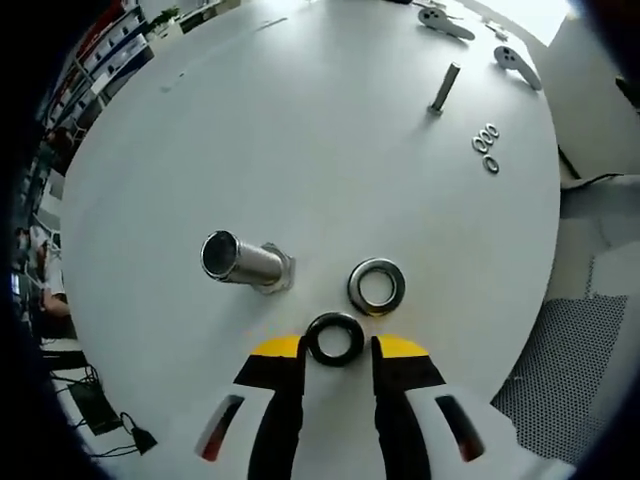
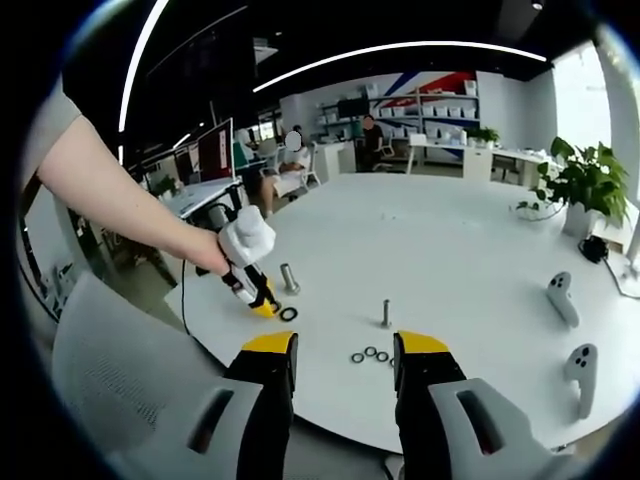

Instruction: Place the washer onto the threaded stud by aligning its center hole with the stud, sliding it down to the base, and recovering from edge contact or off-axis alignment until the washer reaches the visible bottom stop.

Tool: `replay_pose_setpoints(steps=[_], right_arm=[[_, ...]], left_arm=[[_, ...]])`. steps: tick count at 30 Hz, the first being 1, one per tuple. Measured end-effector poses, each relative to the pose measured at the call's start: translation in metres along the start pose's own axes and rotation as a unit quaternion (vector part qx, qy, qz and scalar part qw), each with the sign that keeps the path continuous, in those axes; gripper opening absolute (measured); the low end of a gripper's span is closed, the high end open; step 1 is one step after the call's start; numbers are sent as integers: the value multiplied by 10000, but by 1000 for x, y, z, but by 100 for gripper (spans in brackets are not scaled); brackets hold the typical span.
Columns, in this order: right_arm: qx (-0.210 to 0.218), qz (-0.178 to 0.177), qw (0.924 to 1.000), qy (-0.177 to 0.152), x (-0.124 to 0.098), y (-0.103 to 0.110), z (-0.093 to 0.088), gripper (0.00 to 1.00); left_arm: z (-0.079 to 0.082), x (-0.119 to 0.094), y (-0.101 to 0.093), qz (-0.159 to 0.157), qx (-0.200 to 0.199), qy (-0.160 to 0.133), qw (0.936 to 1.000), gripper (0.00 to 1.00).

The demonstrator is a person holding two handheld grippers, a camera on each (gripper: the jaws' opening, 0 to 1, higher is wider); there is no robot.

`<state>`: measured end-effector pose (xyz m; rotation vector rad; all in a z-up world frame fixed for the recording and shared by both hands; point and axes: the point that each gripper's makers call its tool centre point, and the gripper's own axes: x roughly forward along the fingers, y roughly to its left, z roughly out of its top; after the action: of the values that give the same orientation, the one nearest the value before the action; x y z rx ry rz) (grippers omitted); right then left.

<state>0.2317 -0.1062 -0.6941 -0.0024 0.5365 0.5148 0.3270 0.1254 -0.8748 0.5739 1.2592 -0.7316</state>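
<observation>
While the left gripper (image 1: 336, 352) hovers low over the white round surface (image 1: 300, 150), its two yellow-tipped jaws stand apart with a black washer (image 1: 335, 339) lying flat between the tips; whether the tips touch the ring's edge cannot be told, and nothing is clenched. Just beyond that ring lies a silver washer (image 1: 377, 285), flat on the surface, with a small yellow mark at its near edge. Left of the silver washer stands the large stud (image 1: 240, 260), a wide metal post on a hex base, upright and leaning toward the camera through the fisheye, bare of any washer. Farther off stands a slim bolt (image 1: 444, 88), and near it three small washers (image 1: 486, 146) lie in a cluster. Two grey controllers (image 1: 480, 40) rest at the far edge.

From the right gripper view, the right gripper (image 2: 342, 355) is held back from the surface edge, jaws spread wide and holding nothing. Beyond its tips the slim bolt (image 2: 386, 313) stands upright, with the small washers (image 2: 370, 354) just in front of it. To the left, a person's hand (image 2: 205, 250) holds the left gripper (image 2: 262, 300) tilted down beside the large stud (image 2: 290, 277), with the black washer (image 2: 288, 314) lying at its tips. A potted plant (image 2: 585, 185) sits at the right, and people sit at desks in the background.
</observation>
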Motion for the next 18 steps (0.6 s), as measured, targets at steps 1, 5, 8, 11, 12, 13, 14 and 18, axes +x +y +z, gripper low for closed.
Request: replay_pose_setpoints(steps=[1,5,8,11,12,13,14,18], right_arm=[[9,-1,10000,-4,0,0,0,40],[-16,25,10000,38,1,1,-1,40],[-11,26,10000,14,0,2,0,40],[-7,20,10000,29,0,1,-1,40],[-11,22,10000,30,1,1,-1,40],[-13,23,10000,30,1,1,-1,40],[-17,17,10000,36,1,1,-1,40],[-10,2,10000,27,0,1,-1,40]], left_arm=[[0,0,0,17,11,22,10000,24],[0,1,0,38,102,91,9999,24],[1,1,0,5,109,173,9998,22],[2,1,-3,73,166,444,9989,21],[2,0,-3,87,196,506,9985,21],[2,3,-3,94,219,575,9981,21],[2,3,-3,97,210,608,9979,21],[0,1,-3,73,234,654,9976,21]])
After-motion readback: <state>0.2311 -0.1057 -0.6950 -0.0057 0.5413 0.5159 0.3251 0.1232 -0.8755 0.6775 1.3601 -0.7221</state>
